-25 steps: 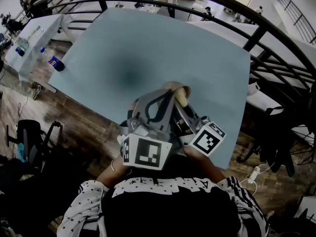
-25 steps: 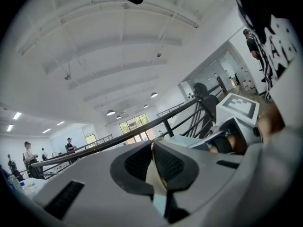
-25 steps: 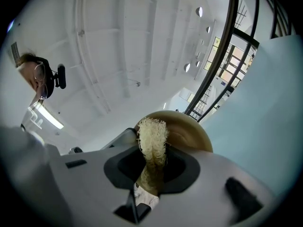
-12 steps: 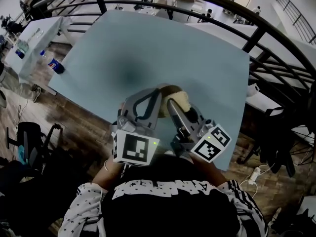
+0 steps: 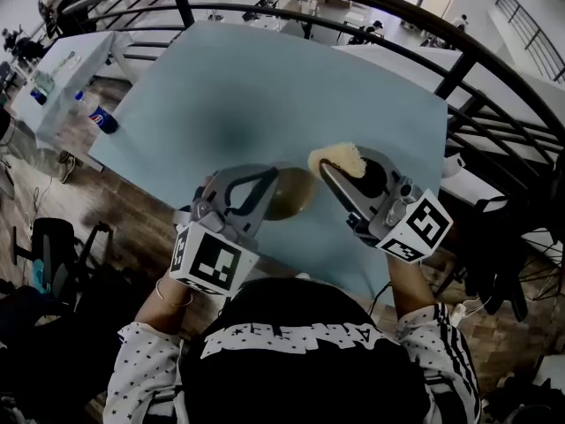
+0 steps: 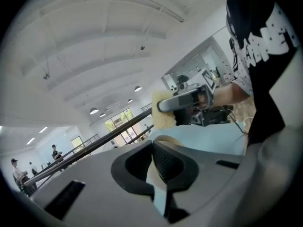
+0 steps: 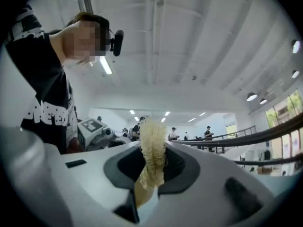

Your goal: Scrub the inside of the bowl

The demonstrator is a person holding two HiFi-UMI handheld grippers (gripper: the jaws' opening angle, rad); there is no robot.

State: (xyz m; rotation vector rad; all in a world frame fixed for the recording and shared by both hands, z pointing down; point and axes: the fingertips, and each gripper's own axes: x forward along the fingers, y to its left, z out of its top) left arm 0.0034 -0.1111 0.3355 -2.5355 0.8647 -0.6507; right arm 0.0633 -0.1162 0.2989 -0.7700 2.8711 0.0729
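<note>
— So, where was the bowl [image 5: 293, 194]?

— On the pale blue desk [image 5: 265, 87], close to its front edge. The left gripper [image 5: 270, 184] had it by the near-left rim, with its jaws closed tight on the thin wall. In the left gripper view a cream sliver of rim sat pinched between them.

— And the right gripper [image 5: 328, 168]?

— Clamped on a yellow mesh scrubber [image 5: 335, 157], which stood up out of its jaws in the right gripper view. From the head view the scrubber was outside the bowl, just beside its far right rim.

— Touching it?

— Couldn't tell. From above the two nearly met, but how high the scrubber sat did not read.

— What else was hard to make out?

— The left gripper's frame covered the bowl's left side, and the inside showed only as a dull olive-brown hollow. The person's head [image 5: 309, 321] hid the desk's near edge. In the left gripper view the bowl lay almost wholly behind the gripper's body. The scrubber's lower end was lost between the right gripper's jaws.
</note>
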